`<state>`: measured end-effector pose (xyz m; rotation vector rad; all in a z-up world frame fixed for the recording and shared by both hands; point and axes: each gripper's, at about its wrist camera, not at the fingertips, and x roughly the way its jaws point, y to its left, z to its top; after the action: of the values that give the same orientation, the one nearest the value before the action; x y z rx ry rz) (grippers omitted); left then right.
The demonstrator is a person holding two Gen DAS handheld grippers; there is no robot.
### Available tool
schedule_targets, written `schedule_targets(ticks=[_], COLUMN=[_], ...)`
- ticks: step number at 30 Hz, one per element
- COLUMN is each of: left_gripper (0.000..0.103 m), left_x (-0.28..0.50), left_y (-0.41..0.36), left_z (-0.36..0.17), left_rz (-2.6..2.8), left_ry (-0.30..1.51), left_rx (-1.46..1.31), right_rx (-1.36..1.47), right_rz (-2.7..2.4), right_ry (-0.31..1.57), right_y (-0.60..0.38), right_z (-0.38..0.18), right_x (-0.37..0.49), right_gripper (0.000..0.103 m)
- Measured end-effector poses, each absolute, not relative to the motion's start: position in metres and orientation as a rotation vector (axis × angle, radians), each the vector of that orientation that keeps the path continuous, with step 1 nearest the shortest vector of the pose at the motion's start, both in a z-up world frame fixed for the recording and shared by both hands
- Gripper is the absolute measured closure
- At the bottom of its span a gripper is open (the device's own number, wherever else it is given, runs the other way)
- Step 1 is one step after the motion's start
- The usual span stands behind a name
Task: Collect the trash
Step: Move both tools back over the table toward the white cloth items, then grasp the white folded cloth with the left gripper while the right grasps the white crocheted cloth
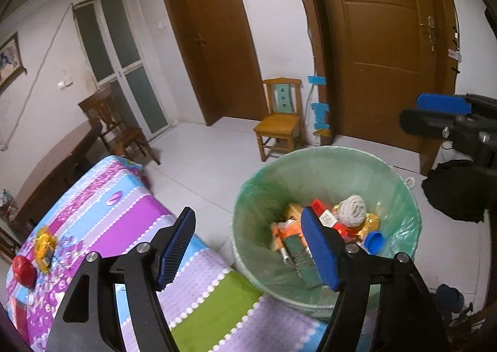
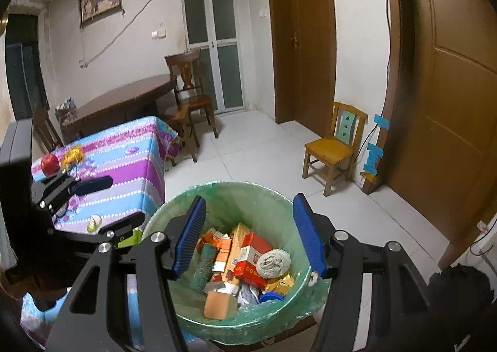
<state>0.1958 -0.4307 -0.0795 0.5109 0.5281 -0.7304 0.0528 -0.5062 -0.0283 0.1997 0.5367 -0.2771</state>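
The left gripper point(image 1: 248, 246) is spread wide with nothing between its 2 blue pads point(image 1: 177, 246). It hangs over the edge of the desk point(image 1: 130, 196), where the striped cloth meets the bin point(image 1: 400, 196). Its right finger lies in front of the bin's trash; its left finger is over the cloth.

The right gripper point(image 2: 248, 234) is also spread wide and holds nothing. It hangs right above the bin point(image 2: 217, 193), which shows between its 2 fingers, the trash straight below the gap.

The bin stands on the floor just beside the desk, lined with a green bag. Inside it lie a red box point(image 2: 251, 258), a grey cloth ball point(image 2: 273, 262), an orange block point(image 2: 217, 305), a green scrub pad point(image 2: 203, 268), a blue cap point(image 2: 270, 297) and gold foil wrappers point(image 2: 284, 282), all piled together and touching.

2 pieces lie on the desk's far end, well apart from both grippers: a red round thing point(image 1: 24, 271) and, just beside it, a yellow wrapper point(image 1: 45, 248). From the right wrist they sit beyond the left gripper, near the desk's far-left corner.

A small wooden chair point(image 1: 279, 122) stands by the wall between 2 brown doors point(image 1: 385, 41), well apart from the bin.
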Motion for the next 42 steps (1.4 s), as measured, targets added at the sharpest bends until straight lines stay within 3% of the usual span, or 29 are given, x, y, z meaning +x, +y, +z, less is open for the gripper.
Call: schedule_targets(ticks=[5, 16, 28, 34, 42], left_gripper=[0.029, 0.027, 0.023, 0.005, 0.005], left_x=[0.191, 0.208, 0.238, 0.252, 0.263], left_y=[-0.404, -0.274, -0.115, -0.056, -0.021], left_z=[-0.084, -0.096, -0.095, -0.093, -0.099], left_rz=[-0.654, -0.460, -0.187, -0.085, -0.051], left_ry=[0.530, 0.645, 0.726, 0.723, 0.736], left_rx=[0.501, 0.336, 0.057, -0.072, -0.223], right_rx=[0.235, 0.269, 0.187, 0.172, 0.223], right_rz=[-0.256, -0.079, 0.194, 0.365, 0.477], right_ry=[0.507, 0.569, 0.657, 0.717, 0.830], right_y=[-0.496, -0.442, -0.319, -0.249, -0.206], right_z=[-0.033, -0.060, -0.071, -0.072, -0.093], right_x=[0.051, 0.088, 0.162, 0.215, 0.280], right_gripper=[0.039, 0.038, 0.038, 0.038, 0.038])
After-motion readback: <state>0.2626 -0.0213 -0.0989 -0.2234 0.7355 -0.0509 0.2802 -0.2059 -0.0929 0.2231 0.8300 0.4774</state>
